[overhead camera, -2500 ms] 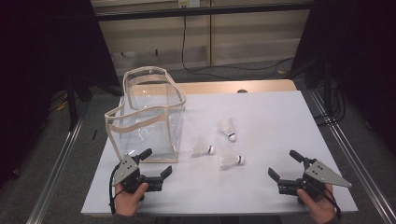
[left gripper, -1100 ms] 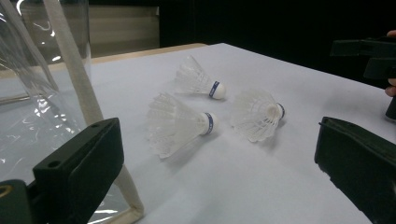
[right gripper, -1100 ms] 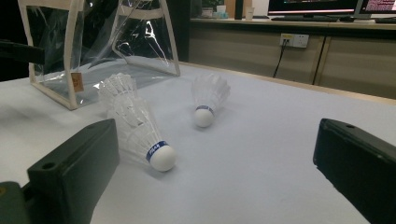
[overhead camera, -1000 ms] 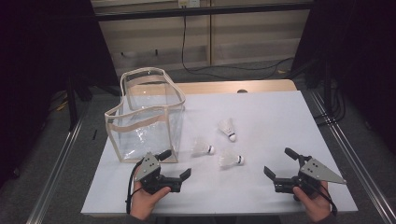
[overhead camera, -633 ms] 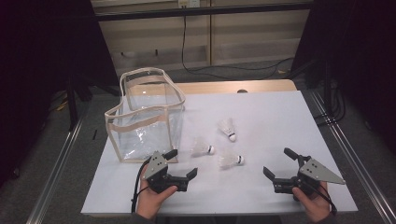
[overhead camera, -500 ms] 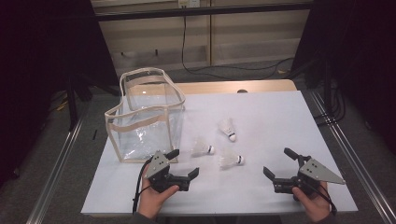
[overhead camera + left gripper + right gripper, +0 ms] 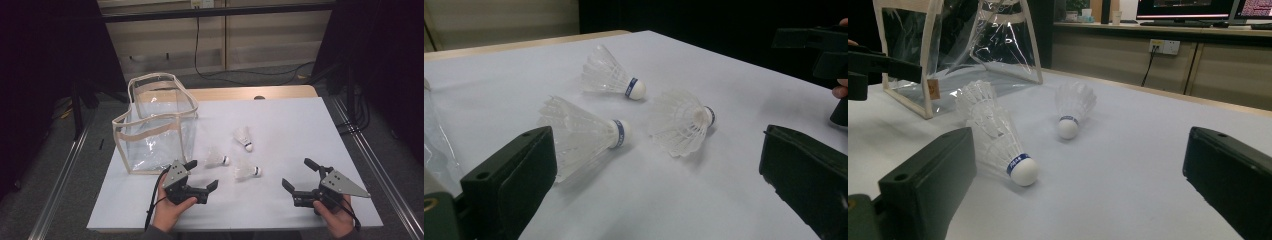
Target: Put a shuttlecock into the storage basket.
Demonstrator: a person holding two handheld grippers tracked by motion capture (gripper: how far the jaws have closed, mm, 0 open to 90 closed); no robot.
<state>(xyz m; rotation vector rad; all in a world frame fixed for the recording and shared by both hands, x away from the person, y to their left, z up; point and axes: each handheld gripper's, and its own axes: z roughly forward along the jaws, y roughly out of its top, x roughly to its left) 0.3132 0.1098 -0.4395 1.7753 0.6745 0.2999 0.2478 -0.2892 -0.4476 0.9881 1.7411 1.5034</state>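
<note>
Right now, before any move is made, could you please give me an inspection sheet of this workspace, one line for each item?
Surface: white table, flat, wooden edge at the far side.
Job's things: three shuttlecocks lying on their sides: near, middle, far; clear bag upright, mouth open, at the left.
Clutter: nothing seen.
Grippers: left gripper open, empty, close to the middle shuttlecock; right gripper open, empty, apart from all three.
Cables: black cable trailing from the left gripper; another cable runs down the back wall.
Surroundings: metal rails on the floor, dark sides.
</note>
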